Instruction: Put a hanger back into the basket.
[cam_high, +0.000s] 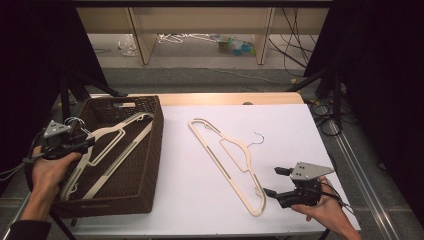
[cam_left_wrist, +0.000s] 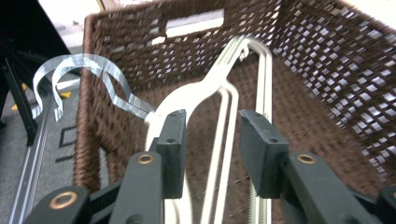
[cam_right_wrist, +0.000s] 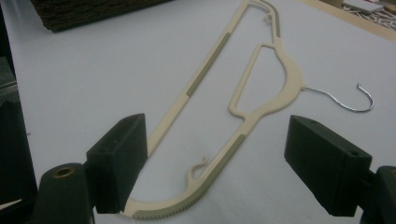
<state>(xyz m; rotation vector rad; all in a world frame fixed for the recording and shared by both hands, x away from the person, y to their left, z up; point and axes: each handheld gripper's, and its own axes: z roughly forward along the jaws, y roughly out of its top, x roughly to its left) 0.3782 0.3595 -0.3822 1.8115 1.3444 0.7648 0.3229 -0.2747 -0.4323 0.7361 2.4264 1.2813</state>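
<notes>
Now L claw (cam_left_wrist: 212, 156) part-open above basket hangers (cam_left_wrist: 219, 135), R claw (cam_right_wrist: 233, 168) wide, straddling table hanger (cam_right_wrist: 243, 93).

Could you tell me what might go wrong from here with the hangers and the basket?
1. The hangers in the basket lean on its wall with hooks poking over the rim; with the left tool open around them, they could slide or snag the weave.
2. The hanger on the table lies flat, so the open right tool may push it along rather than lift it.
</notes>
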